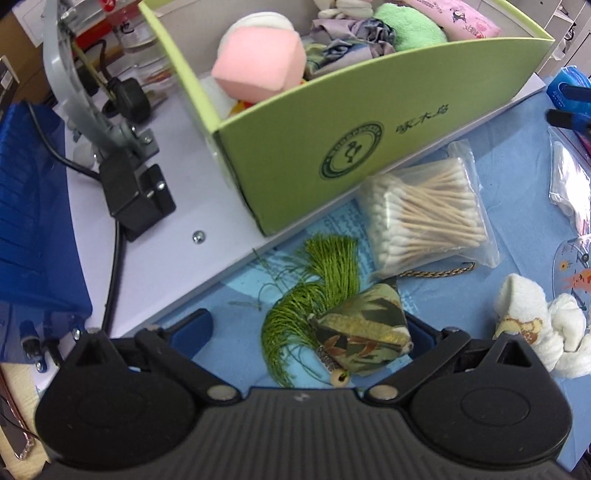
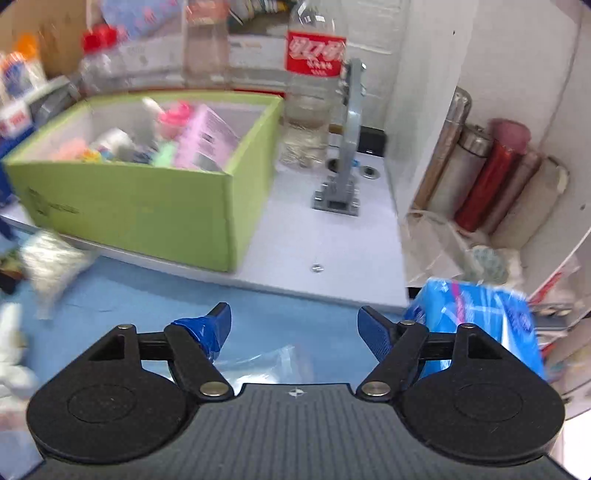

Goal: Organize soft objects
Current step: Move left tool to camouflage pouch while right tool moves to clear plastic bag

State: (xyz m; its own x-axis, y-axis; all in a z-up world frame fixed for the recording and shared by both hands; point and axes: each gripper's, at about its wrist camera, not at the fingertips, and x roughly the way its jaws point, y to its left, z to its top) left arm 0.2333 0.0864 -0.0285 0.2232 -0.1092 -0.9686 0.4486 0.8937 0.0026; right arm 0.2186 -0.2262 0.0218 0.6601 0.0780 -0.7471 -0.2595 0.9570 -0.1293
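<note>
A green brocade sachet (image 1: 364, 338) with a long green tassel (image 1: 314, 284) lies on the blue mat (image 1: 236, 332). My left gripper (image 1: 306, 328) hangs over it, open. The sachet sits by the right finger, and the left finger stands well clear of it. Beyond it the green box (image 1: 332, 147) holds a pink foam block (image 1: 258, 70), a green towel (image 1: 410, 29) and crumpled cloths. In the blurred right wrist view my right gripper (image 2: 295, 326) is open over the mat with nothing between its fingers. A blue tissue pack (image 2: 480, 325) lies just to its right.
A bag of cotton swabs (image 1: 428, 218) rests against the box front. White rolled socks (image 1: 535, 332) lie at the mat's right. A clear plastic bag (image 2: 269, 365) sits under the right gripper. A bottle (image 2: 314, 92), a grey bracket (image 2: 347, 147) and flasks (image 2: 487, 177) stand behind.
</note>
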